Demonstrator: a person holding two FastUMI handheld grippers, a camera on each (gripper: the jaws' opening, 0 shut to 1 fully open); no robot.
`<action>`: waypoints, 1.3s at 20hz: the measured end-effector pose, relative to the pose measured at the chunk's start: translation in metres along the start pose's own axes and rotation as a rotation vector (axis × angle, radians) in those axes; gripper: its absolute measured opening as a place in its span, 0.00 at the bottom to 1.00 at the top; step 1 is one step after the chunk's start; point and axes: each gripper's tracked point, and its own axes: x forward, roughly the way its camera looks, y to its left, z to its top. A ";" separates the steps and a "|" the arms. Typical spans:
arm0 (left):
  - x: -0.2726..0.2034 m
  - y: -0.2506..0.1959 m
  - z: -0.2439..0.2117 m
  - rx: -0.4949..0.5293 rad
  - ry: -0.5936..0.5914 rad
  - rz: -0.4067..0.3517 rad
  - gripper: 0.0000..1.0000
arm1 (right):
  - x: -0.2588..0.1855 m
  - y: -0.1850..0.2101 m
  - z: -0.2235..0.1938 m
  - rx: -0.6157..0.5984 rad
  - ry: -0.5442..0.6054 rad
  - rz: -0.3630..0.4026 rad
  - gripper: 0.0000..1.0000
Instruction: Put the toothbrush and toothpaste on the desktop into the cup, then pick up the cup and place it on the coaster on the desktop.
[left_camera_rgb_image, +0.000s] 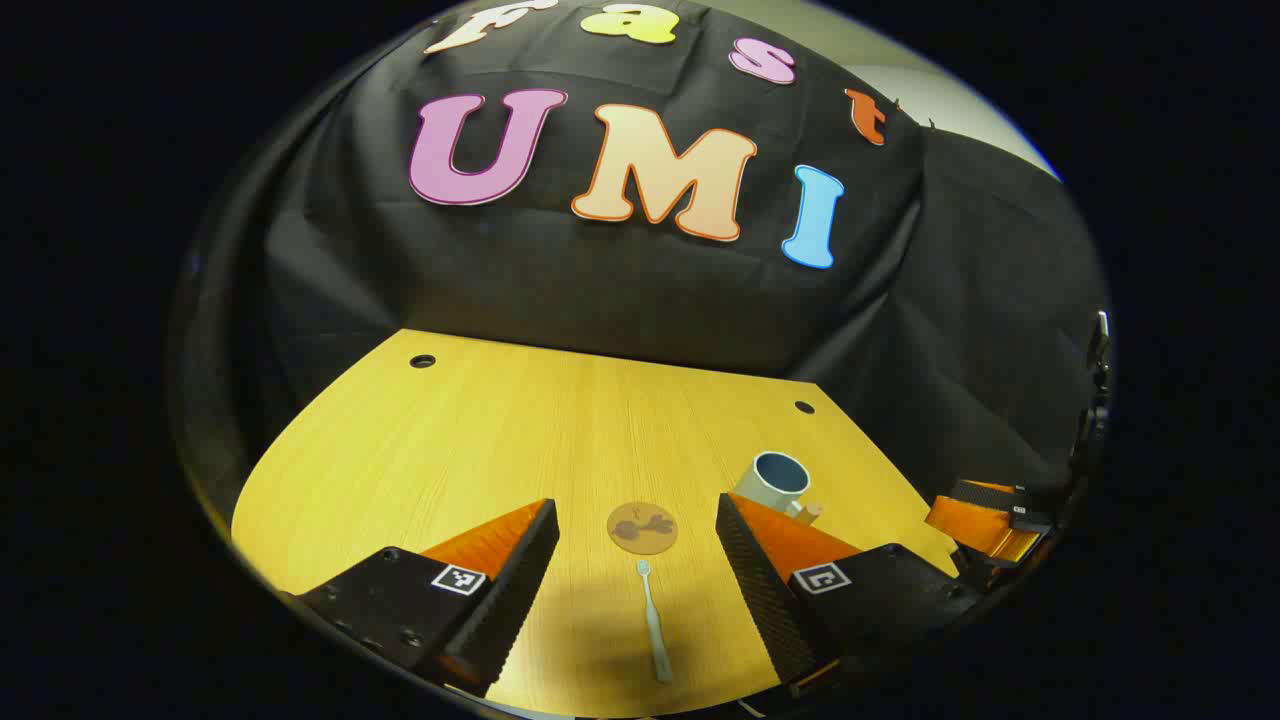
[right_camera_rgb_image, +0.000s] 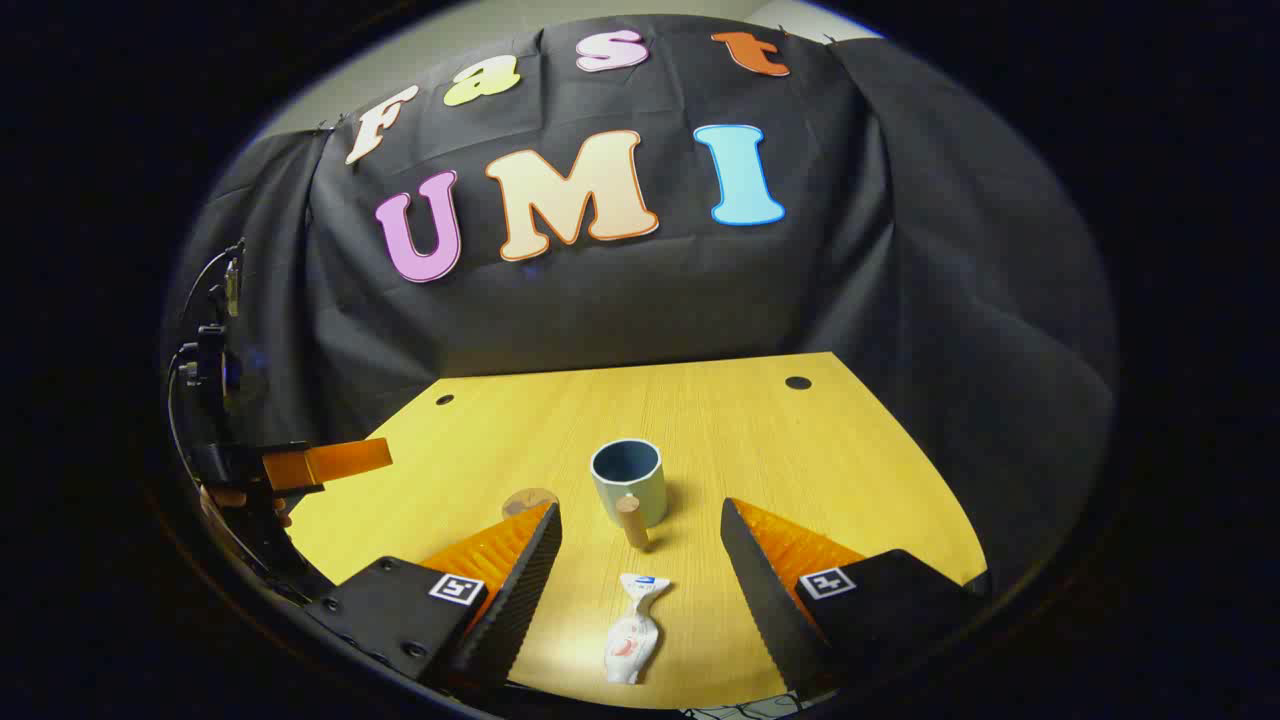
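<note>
Two tongs, one cup.

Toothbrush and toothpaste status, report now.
Left gripper open above white toothbrush. Right gripper open above crumpled white toothpaste tube. Pale green cup empty, off round brown coaster. Nothing blocking.

Left gripper and right gripper, both jaws wide apart, empty.

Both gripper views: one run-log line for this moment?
left hand-held gripper: open, above toothbrush | right hand-held gripper: open, above toothpaste | cup: upright on desktop, empty | coaster: bare
</note>
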 end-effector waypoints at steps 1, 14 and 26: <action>0.001 -0.001 -0.002 -0.002 0.002 0.004 0.95 | 0.001 0.000 -0.003 -0.003 0.013 0.006 0.98; 0.001 -0.008 -0.036 -0.036 0.094 0.022 0.95 | 0.014 -0.004 -0.050 0.017 0.182 0.017 0.99; -0.001 -0.004 -0.052 -0.010 0.145 0.024 0.95 | 0.022 -0.001 -0.089 0.044 0.319 0.006 0.99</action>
